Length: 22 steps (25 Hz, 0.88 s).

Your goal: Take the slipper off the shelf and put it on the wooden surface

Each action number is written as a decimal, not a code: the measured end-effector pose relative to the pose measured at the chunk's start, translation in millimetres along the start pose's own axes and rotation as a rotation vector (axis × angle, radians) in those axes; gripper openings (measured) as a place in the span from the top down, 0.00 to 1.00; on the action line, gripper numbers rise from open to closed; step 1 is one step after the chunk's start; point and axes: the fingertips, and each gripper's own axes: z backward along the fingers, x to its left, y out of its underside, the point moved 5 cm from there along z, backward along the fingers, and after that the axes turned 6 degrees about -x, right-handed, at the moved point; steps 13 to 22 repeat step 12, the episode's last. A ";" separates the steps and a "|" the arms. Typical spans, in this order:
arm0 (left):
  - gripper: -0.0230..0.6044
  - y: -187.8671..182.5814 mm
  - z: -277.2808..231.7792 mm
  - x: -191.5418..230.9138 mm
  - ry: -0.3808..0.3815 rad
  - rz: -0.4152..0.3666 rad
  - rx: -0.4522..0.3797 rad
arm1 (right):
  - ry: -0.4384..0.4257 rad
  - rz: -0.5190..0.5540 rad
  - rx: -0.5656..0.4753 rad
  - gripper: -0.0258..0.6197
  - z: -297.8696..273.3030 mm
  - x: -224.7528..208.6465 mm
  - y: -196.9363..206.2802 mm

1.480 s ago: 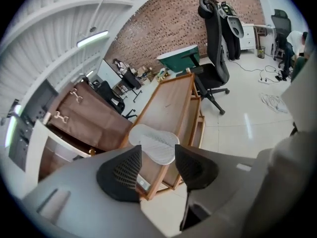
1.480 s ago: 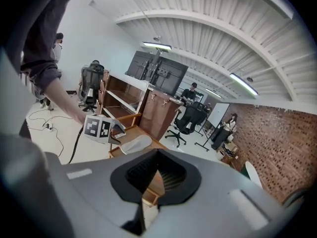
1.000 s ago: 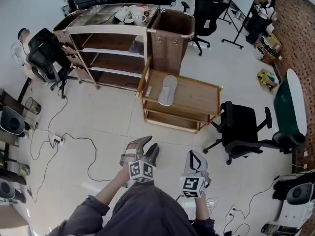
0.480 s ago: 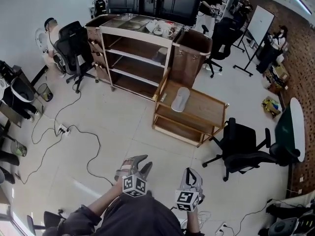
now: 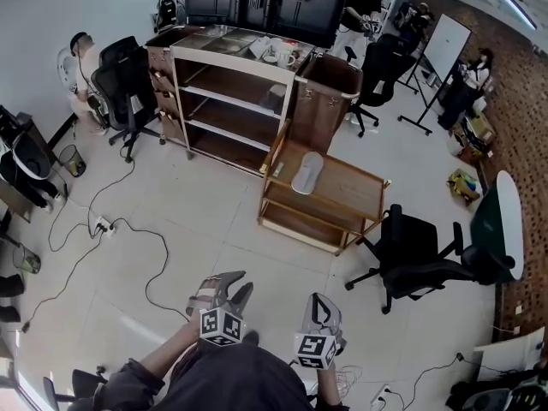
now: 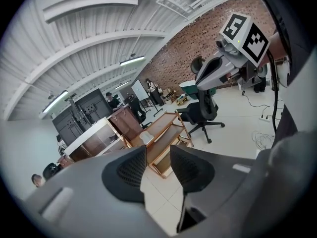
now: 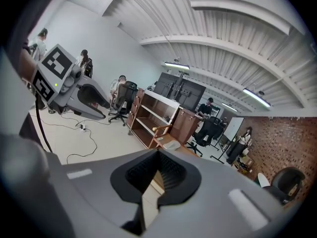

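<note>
A pale grey slipper (image 5: 306, 173) lies flat on the top of the wooden cart (image 5: 347, 193), right of the open wooden shelf (image 5: 224, 101). Both grippers hang low over the floor, far in front of the cart. My left gripper (image 5: 229, 282) is open with nothing between its fingers. In the left gripper view the slipper (image 6: 147, 137) shows small between the jaws of the left gripper (image 6: 157, 158). My right gripper (image 5: 317, 301) is shut on nothing. In the right gripper view, the slipper (image 7: 172, 144) sits just above the right gripper (image 7: 157, 178).
A black office chair (image 5: 419, 255) stands right of the cart and a brown cabinet (image 5: 330, 88) behind it. Cups (image 5: 274, 51) sit on the shelf top. Cables (image 5: 128, 229) trail over the white floor at left. More chairs (image 5: 120, 75) and people stand at the back.
Both grippers have drawn back from the cart, which now looks small and far in the gripper views. The slipper stays on the cart top. The left jaws remain open.
</note>
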 end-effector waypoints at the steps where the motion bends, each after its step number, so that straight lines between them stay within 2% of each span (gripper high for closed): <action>1: 0.69 0.3 0.6 1.9 0.001 -0.005 -0.002 | 0.000 -0.001 -0.004 0.96 -1.2 2.2 -2.3; 12: 0.69 -20.0 -3.6 -13.8 0.017 -0.013 -0.028 | 0.022 -0.012 -0.016 0.96 14.9 -10.1 3.4; 22: 0.69 -20.0 -3.6 -13.8 0.017 -0.013 -0.028 | 0.022 -0.012 -0.016 0.96 14.9 -10.1 3.4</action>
